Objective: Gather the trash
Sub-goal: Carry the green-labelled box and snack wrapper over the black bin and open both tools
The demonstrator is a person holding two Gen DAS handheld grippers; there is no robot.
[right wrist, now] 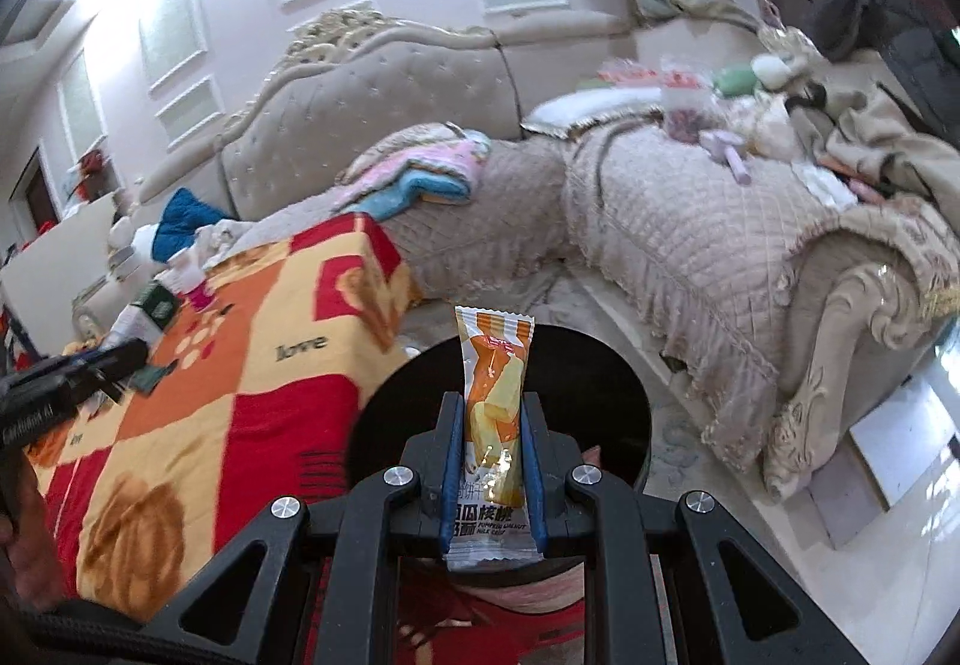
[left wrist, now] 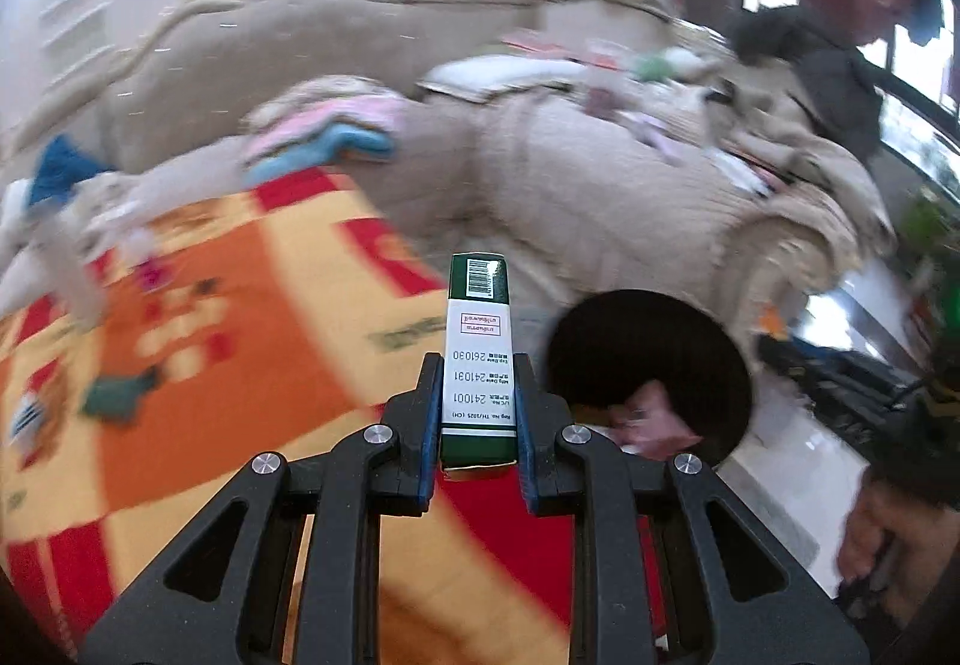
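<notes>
Left gripper (left wrist: 478, 413) is clamped on a green and white box (left wrist: 478, 359), right gripper (right wrist: 494, 446) on an orange snack wrapper (right wrist: 495, 419). The black bin (right wrist: 576, 383) sits right past both, wedged between the orange-red blanket (right wrist: 252, 365) and the beige sofa (right wrist: 690, 221). Left view's blurry, but it looks like pink stuff (left wrist: 654, 419) in the bin; only the right view catches the clutter (right wrist: 150, 305) on the blanket's far edge

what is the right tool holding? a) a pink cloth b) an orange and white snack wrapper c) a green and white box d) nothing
b: in the right wrist view the right tool is shut on an orange and white snack wrapper; the green and white box sits in the left tool.
</notes>
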